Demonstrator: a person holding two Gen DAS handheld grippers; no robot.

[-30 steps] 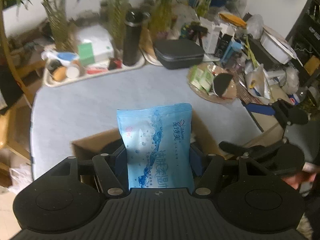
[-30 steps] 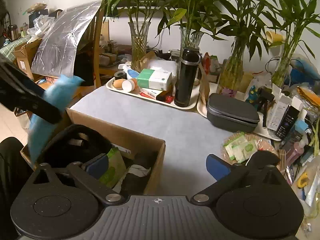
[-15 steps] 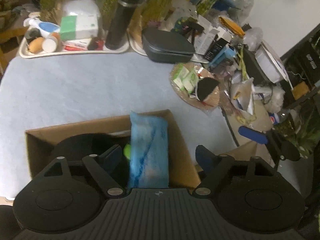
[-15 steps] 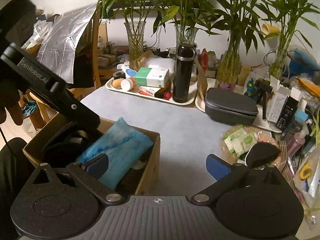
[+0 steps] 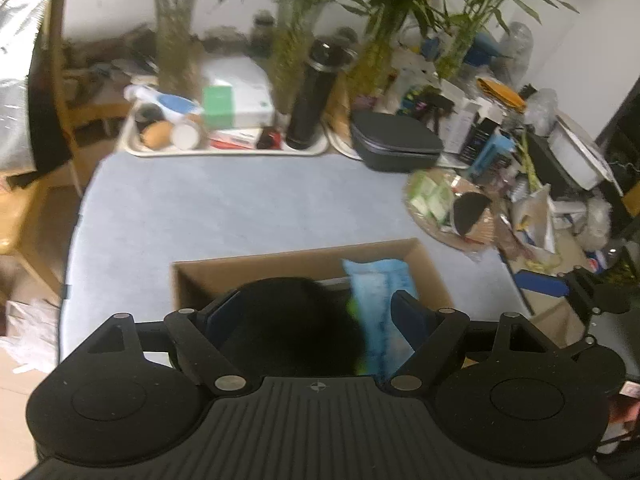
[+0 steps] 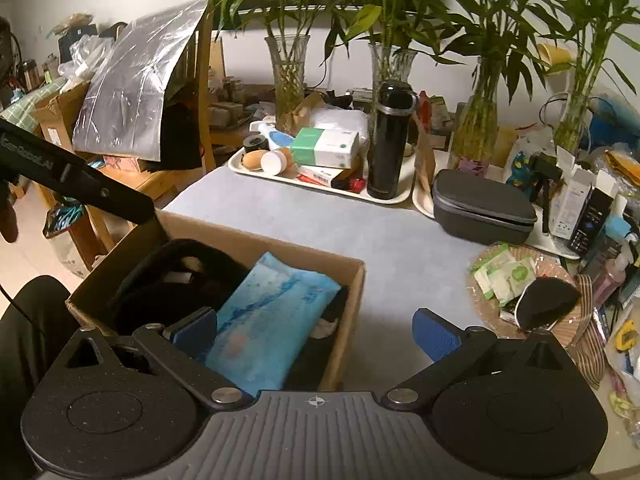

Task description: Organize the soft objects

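Wet-wipe pack (image 6: pixel 268 328): light blue, soft, lying inside the cardboard box (image 6: pixel 352 280) at lower centre of the right wrist view. Its long axis runs from the lower left of the frame toward the upper right, one short end tilted up toward the box's far wall, broad face upward. In the left wrist view the same pack (image 5: pixel 380 304) appears in the right part of the box (image 5: pixel 280 264), long axis running from the bottom of the frame toward the top. A black soft item (image 6: pixel 176 276) fills the left part of the box, touching the pack.

Left claw (image 5: pixel 316 312): jaws apart, having just been opening; the pack lies below them, just beside the right finger, with no pad pressing on it.

Right claw (image 6: pixel 316 328): jaws wide apart, empty, above the box's right edge and the grey desk (image 6: pixel 312 216).

Box position: near edge of the desk. A tray (image 6: pixel 320 186) of small goods sits toward the upper centre of the frame.
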